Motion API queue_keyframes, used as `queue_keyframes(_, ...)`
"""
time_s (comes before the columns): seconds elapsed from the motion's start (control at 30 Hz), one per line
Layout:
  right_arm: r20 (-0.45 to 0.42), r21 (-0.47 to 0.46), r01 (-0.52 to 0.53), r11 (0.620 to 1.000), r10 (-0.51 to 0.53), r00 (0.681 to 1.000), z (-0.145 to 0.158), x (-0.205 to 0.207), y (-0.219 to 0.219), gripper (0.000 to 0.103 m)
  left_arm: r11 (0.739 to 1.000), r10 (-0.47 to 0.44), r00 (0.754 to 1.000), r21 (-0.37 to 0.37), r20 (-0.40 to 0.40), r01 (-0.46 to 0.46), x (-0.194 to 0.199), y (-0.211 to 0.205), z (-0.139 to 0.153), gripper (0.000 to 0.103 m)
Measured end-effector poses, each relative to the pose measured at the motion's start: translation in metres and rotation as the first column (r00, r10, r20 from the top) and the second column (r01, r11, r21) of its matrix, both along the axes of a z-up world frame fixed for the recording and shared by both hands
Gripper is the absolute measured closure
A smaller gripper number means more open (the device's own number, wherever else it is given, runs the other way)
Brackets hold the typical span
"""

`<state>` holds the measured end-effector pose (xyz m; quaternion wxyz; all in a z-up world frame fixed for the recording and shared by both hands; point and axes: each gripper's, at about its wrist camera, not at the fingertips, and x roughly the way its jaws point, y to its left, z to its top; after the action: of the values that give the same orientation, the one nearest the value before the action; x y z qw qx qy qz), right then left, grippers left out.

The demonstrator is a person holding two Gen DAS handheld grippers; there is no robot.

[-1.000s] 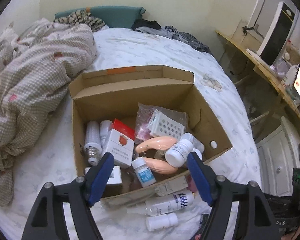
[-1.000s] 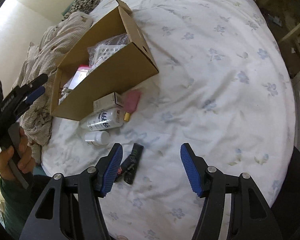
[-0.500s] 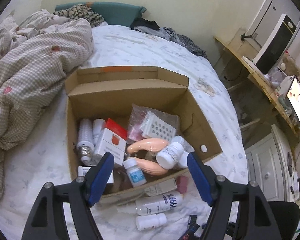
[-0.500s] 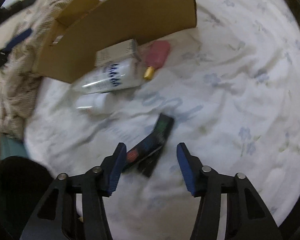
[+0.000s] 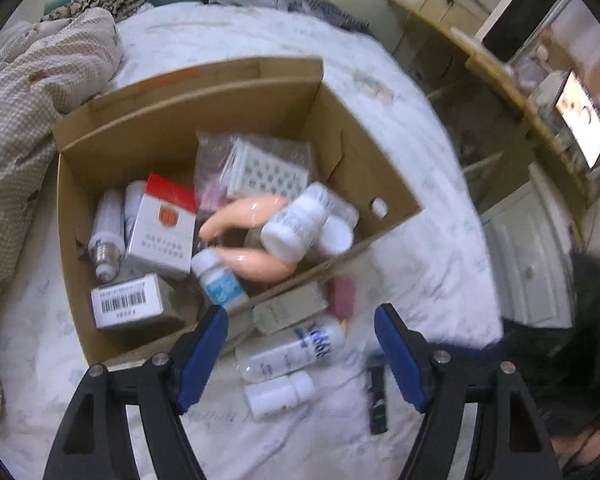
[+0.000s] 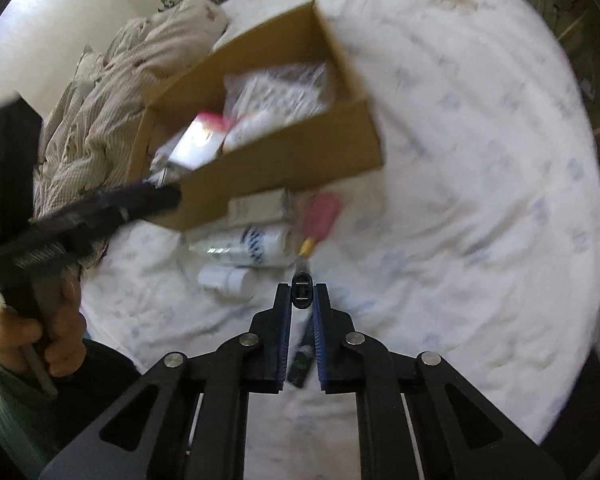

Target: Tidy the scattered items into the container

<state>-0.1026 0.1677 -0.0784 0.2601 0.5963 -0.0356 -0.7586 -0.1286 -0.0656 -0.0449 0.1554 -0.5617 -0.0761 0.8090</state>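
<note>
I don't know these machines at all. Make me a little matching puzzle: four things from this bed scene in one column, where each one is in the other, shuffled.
Things:
1. light bulb
2. pink tube
3. slim black item
4. small white bottle

Places:
A. clamped in the right claw
B. inside the cardboard box, by its left wall
C. on the sheet, between the open left claw's fingers in its camera view
D. on the sheet just outside the box, next to a pale carton

Pairs: 1-B, 2-D, 3-A, 4-C
</note>
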Motion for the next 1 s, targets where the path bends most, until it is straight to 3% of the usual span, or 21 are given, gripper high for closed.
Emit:
queue_keyframes(0.13,-0.006,0.002,0.028,1.000,-0.028,1.000,0.005,-0.012,0.025,0.092,0.999,-0.025,0.997,-0.019,0.070,0.027,0.001,0.002,-0.015,0.027)
queue_keyframes(0.3,0.094,0.064,0.041,0.997,-0.047,0.994,-0.038,-0.008,0.052,0.091,0.985,-0.123,0.988,-0.111,0.094,0.133,0.007,0.023,-0.032,0.027)
queue_keyframes(0.4,0.105,0.070,0.047,0.996,-0.054,0.993,-0.044,-0.008,0.065,0.087,0.924,-0.278,0.958,-0.254,0.066,0.285,0.022,0.048,-0.040,0.027)
queue_keyframes(0.43,0.107,0.070,0.049,0.996,-0.056,0.993,-0.045,-0.008,0.069,0.086,0.885,-0.347,0.935,-0.306,0.065,0.350,0.028,0.057,-0.044,0.027)
queue_keyframes(0.5,0.109,0.058,0.057,0.997,-0.063,0.992,-0.046,-0.008,0.078,0.077,0.823,-0.436,0.897,-0.369,0.075,0.431,0.036,0.068,-0.055,0.027)
queue_keyframes(0.57,0.095,0.043,0.081,0.996,-0.085,0.992,-0.040,-0.010,0.084,0.044,0.795,-0.464,0.882,-0.399,0.086,0.457,0.035,0.075,-0.065,0.027)
queue_keyframes(0.6,0.080,0.046,0.092,0.995,-0.095,0.992,-0.038,-0.010,0.086,0.040,0.786,-0.475,0.875,-0.403,0.090,0.468,0.034,0.079,-0.069,0.027)
queue_keyframes(0.83,-0.017,0.144,-0.003,0.990,0.005,1.000,-0.029,-0.006,0.056,0.039,0.696,-0.587,0.805,-0.458,0.081,0.553,0.039,0.098,-0.089,0.027)
queue_keyframes(0.93,-0.011,0.143,-0.021,0.990,0.023,1.000,-0.028,-0.006,0.054,0.039,0.730,-0.575,0.815,-0.409,0.065,0.548,0.030,0.089,-0.089,0.038)
queue_keyframes(1.0,0.004,0.153,-0.035,0.988,0.034,0.999,-0.034,-0.006,0.050,0.039,0.733,-0.571,0.819,-0.411,0.060,0.541,0.026,0.085,-0.091,0.041)
